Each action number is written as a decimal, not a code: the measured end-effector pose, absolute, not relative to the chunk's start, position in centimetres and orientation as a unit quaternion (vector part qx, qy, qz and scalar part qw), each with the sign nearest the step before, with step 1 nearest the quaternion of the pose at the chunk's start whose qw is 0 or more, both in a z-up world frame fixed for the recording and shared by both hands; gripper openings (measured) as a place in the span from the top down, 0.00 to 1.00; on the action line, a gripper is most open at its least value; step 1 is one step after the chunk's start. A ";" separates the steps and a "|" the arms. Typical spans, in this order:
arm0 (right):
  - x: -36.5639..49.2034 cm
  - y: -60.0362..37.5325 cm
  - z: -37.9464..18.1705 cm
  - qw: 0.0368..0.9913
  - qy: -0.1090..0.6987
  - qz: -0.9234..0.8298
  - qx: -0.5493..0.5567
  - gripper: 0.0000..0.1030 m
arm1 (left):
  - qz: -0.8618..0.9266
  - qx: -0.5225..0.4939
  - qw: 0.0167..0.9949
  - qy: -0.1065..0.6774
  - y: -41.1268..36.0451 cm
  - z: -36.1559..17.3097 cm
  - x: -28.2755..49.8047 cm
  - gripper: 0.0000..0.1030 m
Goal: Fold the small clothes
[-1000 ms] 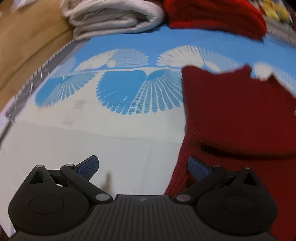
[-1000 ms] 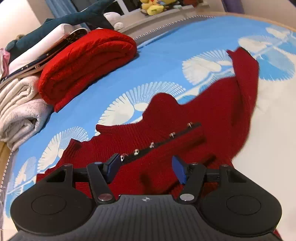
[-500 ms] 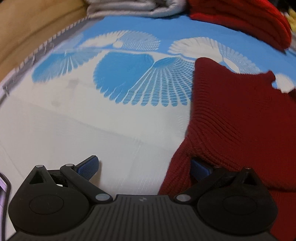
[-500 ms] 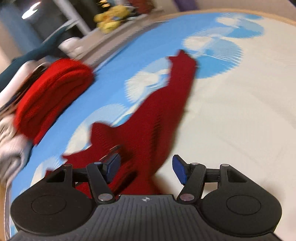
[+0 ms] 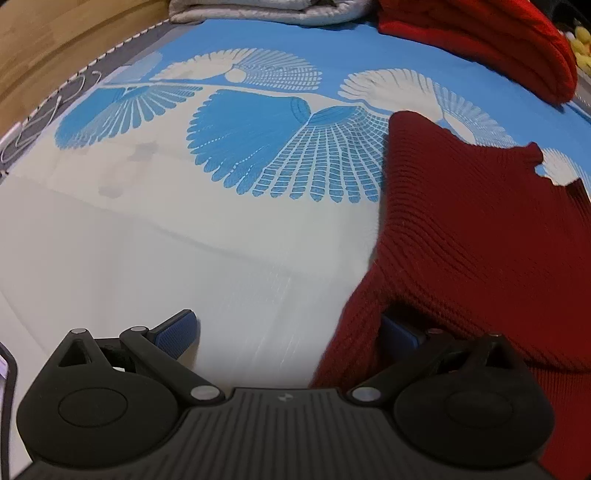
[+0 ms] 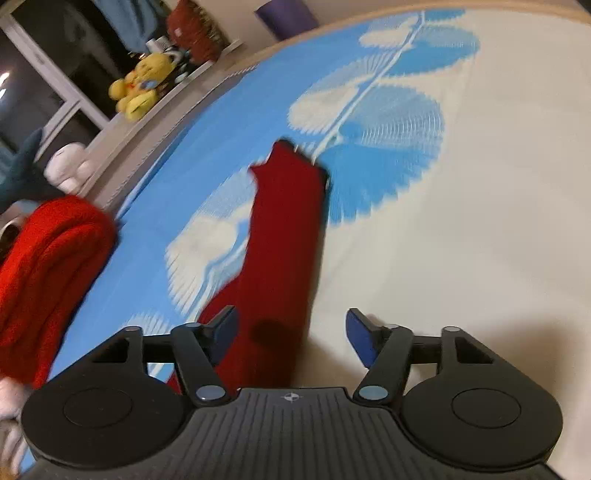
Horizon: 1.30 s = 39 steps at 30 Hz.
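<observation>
A dark red knit sweater (image 5: 480,229) lies spread on the blue-and-white bedspread (image 5: 184,240). In the left wrist view it fills the right side, and its left edge drapes over my right fingertip (image 5: 397,328). My left gripper (image 5: 288,328) is open, low over the bedspread at that edge. In the right wrist view one sleeve of the sweater (image 6: 284,229) stretches away from me. My right gripper (image 6: 291,332) is open, with the near part of the sleeve between its fingers.
A folded bright red knit (image 5: 480,40) and folded grey-white clothes (image 5: 266,9) lie at the far edge of the bed; the red knit also shows in the right wrist view (image 6: 48,266). Plush toys (image 6: 142,86) sit on a ledge beyond. A wooden floor (image 5: 48,44) lies at far left.
My right gripper has swung from the sweater's buttoned front toward its sleeve. My left gripper has moved closer to the sweater's left edge, which now covers its right fingertip.
</observation>
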State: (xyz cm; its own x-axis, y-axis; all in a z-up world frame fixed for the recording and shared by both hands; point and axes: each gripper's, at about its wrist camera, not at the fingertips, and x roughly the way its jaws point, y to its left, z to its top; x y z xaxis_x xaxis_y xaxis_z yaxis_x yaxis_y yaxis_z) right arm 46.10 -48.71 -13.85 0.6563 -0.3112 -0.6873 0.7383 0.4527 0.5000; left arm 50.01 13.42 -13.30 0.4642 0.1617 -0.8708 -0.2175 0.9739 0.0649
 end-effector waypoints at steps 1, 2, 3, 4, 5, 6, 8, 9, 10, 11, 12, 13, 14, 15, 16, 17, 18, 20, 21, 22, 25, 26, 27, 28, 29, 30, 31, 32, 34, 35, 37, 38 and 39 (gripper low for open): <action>47.2 -49.3 -13.9 0.811 0.266 -0.336 0.399 0.33 | 0.109 -0.024 0.856 0.505 13.4 -13.1 49.9 0.00; 48.3 -49.7 -13.9 0.810 0.274 -0.350 0.383 0.33 | 0.105 -0.022 0.858 0.503 13.3 -12.9 49.8 0.00; 49.4 -49.8 -13.8 0.811 0.281 -0.359 0.366 0.33 | 0.100 -0.020 0.862 0.497 13.2 -12.5 49.6 0.00; 50.6 -49.7 -13.7 0.816 0.288 -0.365 0.344 0.33 | 0.095 -0.018 0.868 0.488 13.1 -12.1 49.4 0.00; 51.5 -49.3 -13.5 0.823 0.294 -0.363 0.323 0.33 | 0.092 -0.016 0.872 0.480 13.0 -11.8 49.3 0.00; 52.5 -48.8 -13.3 0.832 0.299 -0.358 0.300 0.33 | 0.090 -0.014 0.876 0.473 12.9 -11.6 49.2 0.00; 54.5 -47.8 -13.3 0.842 0.328 -0.361 0.230 0.38 | 0.089 -0.015 0.879 0.468 13.0 -11.4 49.3 0.00; 55.4 -47.1 -13.5 0.841 0.351 -0.368 0.184 0.43 | 0.093 -0.016 0.877 0.470 13.1 -11.6 49.4 0.00; 55.9 -46.7 -13.8 0.839 0.371 -0.374 0.137 0.64 | 0.098 -0.016 0.876 0.473 13.2 -11.8 49.5 0.00; 55.8 -46.6 -14.0 0.840 0.378 -0.370 0.117 0.95 | 0.104 -0.015 0.874 0.474 13.4 -11.9 49.6 0.00; 55.0 -47.0 -13.8 0.848 0.366 -0.361 0.130 0.94 | 0.108 -0.014 0.874 0.474 13.6 -11.9 49.7 0.00; 53.8 -47.5 -13.3 0.851 0.350 -0.361 0.154 0.94 | 0.108 -0.016 0.874 0.473 13.9 -11.9 49.7 0.00; 52.3 -48.1 -12.8 0.850 0.334 -0.366 0.177 0.94 | 0.110 -0.020 0.874 0.472 14.2 -11.8 49.6 0.00; 50.5 -49.2 -12.4 0.848 0.316 -0.371 0.209 0.94 | 0.117 -0.022 0.875 0.469 14.4 -11.7 49.6 0.00; 48.2 -50.5 -12.1 0.841 0.296 -0.374 0.256 0.95 | 0.123 -0.023 0.876 0.466 14.7 -11.5 49.5 0.00; 45.9 -51.6 -11.9 0.829 0.277 -0.378 0.305 1.00 | 0.127 -0.025 0.877 0.463 15.0 -11.3 49.4 0.00; 43.1 -52.7 -12.0 0.810 0.260 -0.395 0.348 1.00 | 0.130 -0.029 0.877 0.462 15.2 -11.2 49.4 0.00; 37.4 -54.9 -13.2 0.761 0.238 -0.423 0.430 0.98 | 0.135 -0.042 0.875 0.463 15.7 -11.0 49.3 0.00; 35.2 -55.9 -14.0 0.735 0.242 -0.435 0.459 0.97 | 0.137 -0.048 0.874 0.463 15.9 -11.0 49.2 0.00; 33.3 -56.7 -14.8 0.715 0.258 -0.445 0.474 0.97 | 0.140 -0.051 0.874 0.463 15.9 -10.9 49.2 0.00; 30.4 -58.0 -15.0 0.719 0.235 -0.438 0.486 0.82 | 0.140 -0.055 0.876 0.458 15.6 -10.5 49.0 0.00; 30.6 -58.1 -14.5 0.731 0.228 -0.430 0.479 0.62 | 0.139 -0.053 0.878 0.455 15.4 -10.4 48.9 0.00; 31.3 -58.0 -13.7 0.747 0.217 -0.421 0.466 0.51 | 0.138 -0.051 0.879 0.453 15.1 -10.3 48.8 0.00; 32.5 -57.8 -12.7 0.771 0.209 -0.404 0.445 0.39 | 0.137 -0.048 0.881 0.451 14.9 -10.3 48.8 0.00; 34.1 -57.5 -11.9 0.796 0.208 -0.385 0.419 0.36 | 0.136 -0.044 0.882 0.449 14.6 -10.3 48.8 0.00; 36.0 -57.1 -11.2 0.816 0.212 -0.371 0.390 0.36 | 0.135 -0.038 0.882 0.449 14.3 -10.3 48.9 0.00; 38.3 -56.5 -10.6 0.832 0.222 -0.361 0.359 0.35 | 0.135 -0.032 0.882 0.450 14.1 -10.5 49.0 0.00; 40.6 -56.0 -10.2 0.843 0.234 -0.352 0.333 0.34 | 0.135 -0.026 0.882 0.450 13.9 -10.6 49.2 0.00; 45.3 -54.7 -10.2 0.858 0.256 -0.344 0.282 0.33 | 0.132 -0.022 0.882 0.451 13.8 -10.8 49.5 0.00; 47.4 -54.1 -10.4 0.860 0.270 -0.350 0.256 0.33 | 0.128 -0.021 0.883 0.451 13.8 -10.8 49.7 0.00; 51.3 -52.8 -11.4 0.856 0.302 -0.366 0.203 0.33 | 0.125 -0.021 0.884 0.450 13.8 -10.9 49.9 0.00; 52.8 -52.4 -12.0 0.853 0.317 -0.370 0.186 0.33 | 0.127 -0.020 0.884 0.449 13.8 -10.9 50.0 0.00; 54.1 -51.9 -12.4 0.851 0.327 -0.373 0.173 0.33 | 0.128 -0.019 0.884 0.449 13.9 -11.0 50.1 0.00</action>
State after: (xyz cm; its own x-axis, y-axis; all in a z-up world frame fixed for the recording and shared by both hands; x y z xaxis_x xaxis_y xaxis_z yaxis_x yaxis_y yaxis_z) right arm 54.06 -51.95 -12.43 0.5085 -0.5213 -0.6854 0.7472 0.6627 0.0503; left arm 50.07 13.88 -10.95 0.5635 0.2091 -0.7992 -0.2428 0.9666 0.0818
